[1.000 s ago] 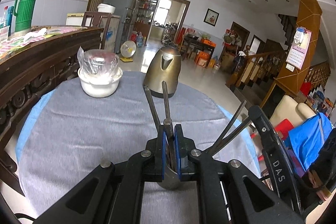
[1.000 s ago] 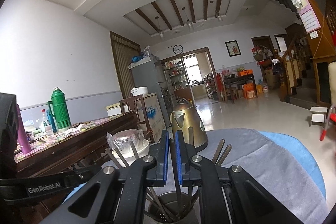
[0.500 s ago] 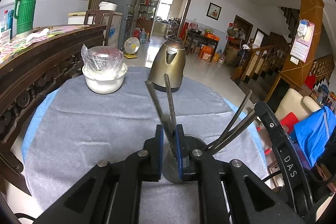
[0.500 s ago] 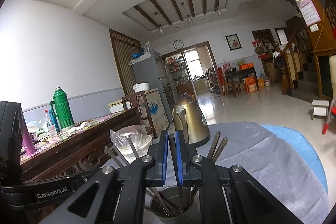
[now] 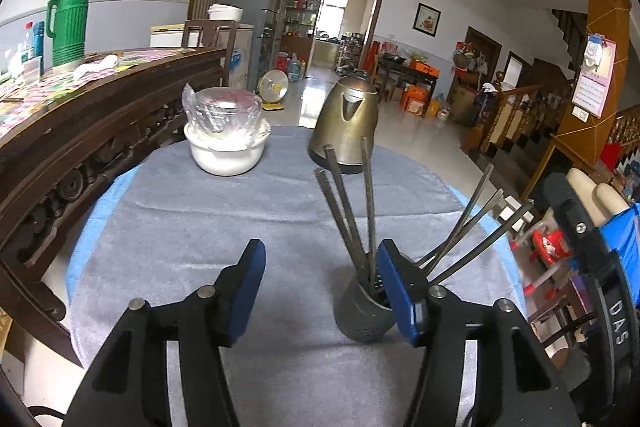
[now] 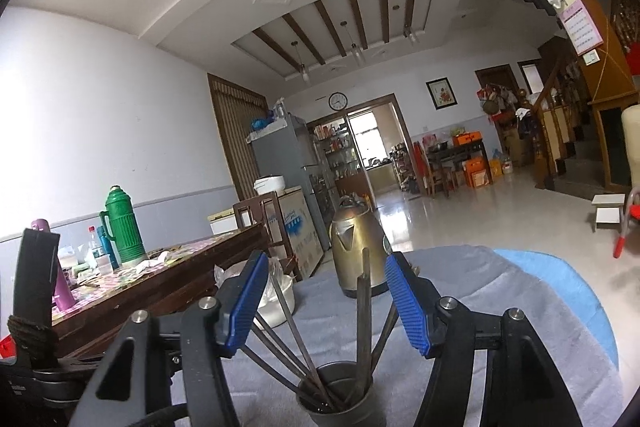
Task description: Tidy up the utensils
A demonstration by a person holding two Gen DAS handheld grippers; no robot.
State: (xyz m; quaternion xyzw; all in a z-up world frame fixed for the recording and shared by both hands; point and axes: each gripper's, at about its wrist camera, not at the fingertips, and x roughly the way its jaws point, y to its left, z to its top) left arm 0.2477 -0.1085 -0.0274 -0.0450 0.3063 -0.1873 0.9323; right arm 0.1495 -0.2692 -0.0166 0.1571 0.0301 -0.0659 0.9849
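A dark grey utensil holder [image 5: 362,307] stands on the grey tablecloth [image 5: 200,227], with several dark metal chopsticks [image 5: 344,203] fanned out in it. My left gripper [image 5: 320,251] hovers just above and in front of the holder. Its jaws are opening, with nothing pressed between the blue pads; the holder sits by the right finger. In the right wrist view the holder [image 6: 340,399] is directly below my right gripper [image 6: 326,261]. Those jaws are opening too. One chopstick [image 6: 364,307] rises between the pads, touching neither.
A brass-coloured kettle [image 5: 346,131] and a white bowl with a plastic-wrapped dish [image 5: 226,143] stand at the table's far side. A dark wooden table [image 5: 80,131] with a green thermos [image 5: 70,23] lies to the left. The right gripper's body [image 5: 580,247] is close on the right.
Both grippers were shut on chopsticks over the holder. Both have now spread their jaws, and the chopsticks stand loose in the holder.
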